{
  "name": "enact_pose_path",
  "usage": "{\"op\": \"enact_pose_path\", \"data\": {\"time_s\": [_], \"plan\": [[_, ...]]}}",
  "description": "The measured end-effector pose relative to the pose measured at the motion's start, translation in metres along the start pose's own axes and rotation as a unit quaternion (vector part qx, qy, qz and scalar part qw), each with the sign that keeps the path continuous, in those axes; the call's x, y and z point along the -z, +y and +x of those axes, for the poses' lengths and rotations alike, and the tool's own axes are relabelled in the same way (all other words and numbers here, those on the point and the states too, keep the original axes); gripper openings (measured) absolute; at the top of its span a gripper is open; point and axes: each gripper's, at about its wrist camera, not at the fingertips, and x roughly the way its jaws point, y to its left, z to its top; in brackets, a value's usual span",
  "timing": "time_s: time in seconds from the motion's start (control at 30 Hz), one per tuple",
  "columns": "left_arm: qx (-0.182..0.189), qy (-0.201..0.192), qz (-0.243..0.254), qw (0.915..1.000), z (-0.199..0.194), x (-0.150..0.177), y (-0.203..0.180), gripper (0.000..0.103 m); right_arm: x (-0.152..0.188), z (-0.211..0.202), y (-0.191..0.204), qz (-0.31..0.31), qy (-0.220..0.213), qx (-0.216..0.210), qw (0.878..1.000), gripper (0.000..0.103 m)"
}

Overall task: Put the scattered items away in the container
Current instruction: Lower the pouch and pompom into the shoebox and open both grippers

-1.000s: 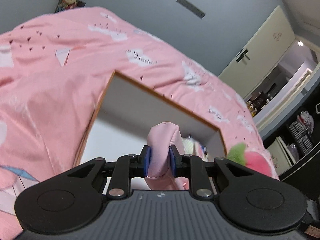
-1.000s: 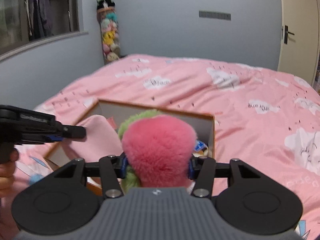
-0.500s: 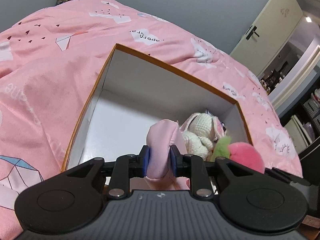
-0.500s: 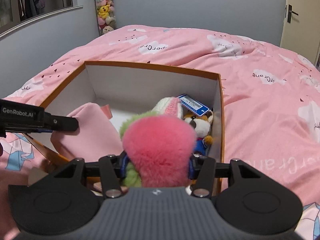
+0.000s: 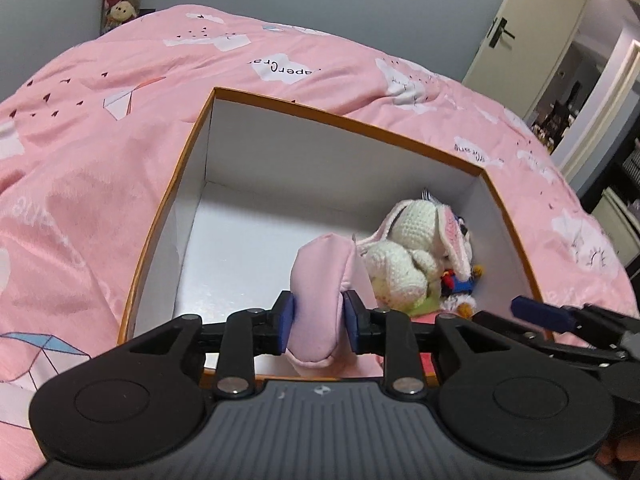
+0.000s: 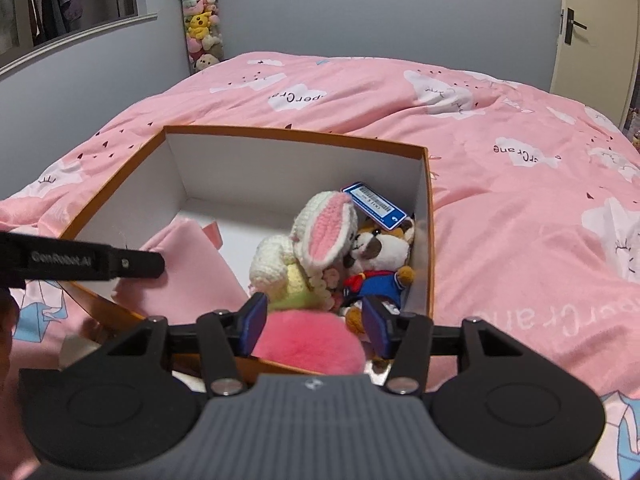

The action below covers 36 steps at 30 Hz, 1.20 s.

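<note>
Pink cloth pouch (image 5: 320,300), pinched between the blue pads of the left gripper (image 5: 318,330), hangs over the near edge of the orange-rimmed box (image 5: 344,122), its lower part inside the box near the near wall. Pink fuzzy plush (image 6: 308,346) lies in the near right part of the box; the right gripper (image 6: 312,322) stands over it with its pads spread to either side, and whether they touch the fur cannot be told.

Step in hand, as judged: depositing both soft items. The pouch is best lowered toward the bare white floor in the left half of the box before the left gripper opens, so that it does not catch on the near rim and slide out onto the bed (image 6: 520,184). The right gripper should lift straight up from the plush, clear of the near wall and of the toys beyond it.

Contents of the box: a crocheted white rabbit (image 6: 316,244) with pink ear linings lies against the right half, beyond the fuzzy plush; touching it on the side of the right wall is a brown and white plush animal (image 6: 380,260) in blue clothing, with a blue barcode tag (image 6: 374,204) standing above its head against the right wall. The left half and far corners of the box show only white floor. The box rests on the bed's pink printed cover.
</note>
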Motion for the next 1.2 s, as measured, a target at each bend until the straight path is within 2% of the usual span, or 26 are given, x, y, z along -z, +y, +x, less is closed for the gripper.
{"op": "enact_pose_path", "data": {"time_s": [0.13, 0.3, 0.5, 0.73, 0.87, 1.2], "plan": [[-0.001, 0.006, 0.009, 0.9999, 0.001, -0.001, -0.002, 0.036, 0.004, -0.009, -0.001, 0.010, -0.010, 0.003, 1.000, 0.059], [0.003, 0.008, 0.031, 0.9995, 0.000, 0.001, -0.011, 0.062, 0.011, -0.018, -0.001, 0.016, -0.015, 0.006, 1.000, 0.060], [-0.008, 0.003, 0.045, 0.9989, -0.003, 0.004, -0.015, 0.074, 0.017, -0.025, -0.002, 0.023, -0.021, 0.010, 0.999, 0.062], [0.003, -0.020, 0.012, 0.9997, -0.015, 0.000, -0.009, 0.075, 0.020, -0.036, -0.002, 0.025, -0.027, 0.009, 0.999, 0.065], [0.001, -0.036, 0.016, 0.9992, -0.029, -0.001, -0.013, 0.076, 0.021, -0.046, 0.001, 0.021, -0.031, 0.002, 0.999, 0.066], [0.023, -0.028, 0.048, 0.9982, -0.064, 0.001, -0.033, 0.076, 0.021, -0.078, 0.005, 0.022, -0.057, -0.006, 0.998, 0.066]]}}
